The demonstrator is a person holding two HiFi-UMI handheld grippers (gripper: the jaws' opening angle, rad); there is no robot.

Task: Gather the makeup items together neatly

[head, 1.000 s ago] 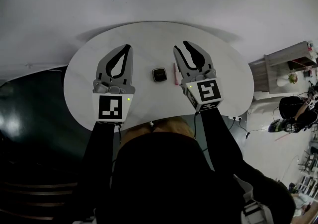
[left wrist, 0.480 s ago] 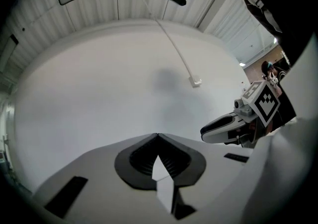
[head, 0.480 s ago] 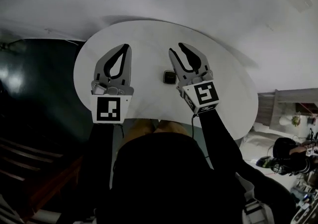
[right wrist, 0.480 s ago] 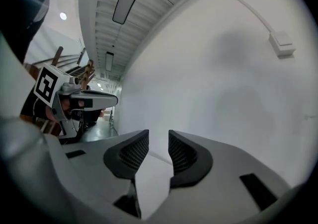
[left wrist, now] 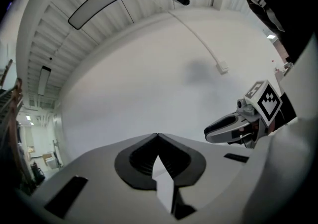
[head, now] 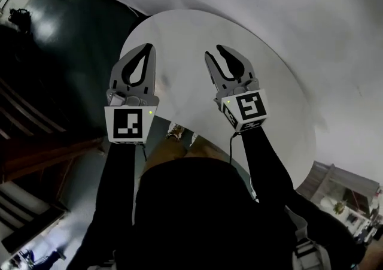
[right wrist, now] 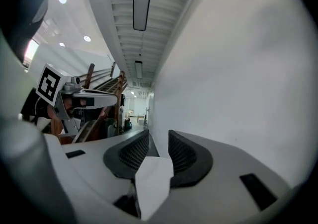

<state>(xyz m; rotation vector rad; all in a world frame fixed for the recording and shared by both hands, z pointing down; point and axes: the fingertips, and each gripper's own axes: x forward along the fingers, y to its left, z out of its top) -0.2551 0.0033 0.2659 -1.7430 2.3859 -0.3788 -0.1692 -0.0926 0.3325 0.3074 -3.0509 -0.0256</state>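
Head view, and we had the white wall (head: 311, 5) sweeping across the top and right. A dark floor (head: 54, 65) filled the left. Between them sat the round white counter (head: 281, 107), its top bare wherever we could see it. Where the makeup items lay, none of the three views let us tell.

Next came the person's black sleeves (head: 116, 191), reaching forward from the bottom of the picture. They carried two tools side by side and well apart, both pointing away from the body. The left hand-held gripper (head: 149, 47) hung over the counter's left edge, partly above the dark floor. The right hand-held gripper (head: 213, 51) was fully over the white top.

Left gripper view settled that tool for us: its jaw tips met at a point, pressed together with nothing caught between them. The wall filled the space ahead of it, a thin cable (left wrist: 198, 39) ran down that wall, and the other tool poked in from the right.

Right gripper view showed the opposite. Its jaws stood spread, with a clear gap between the ribbed pads and nothing in it.

Smallest of all, each tool carried a marker cube (head: 131, 125) at the back. We caught a tiny green light (head: 149, 111) on the left one.
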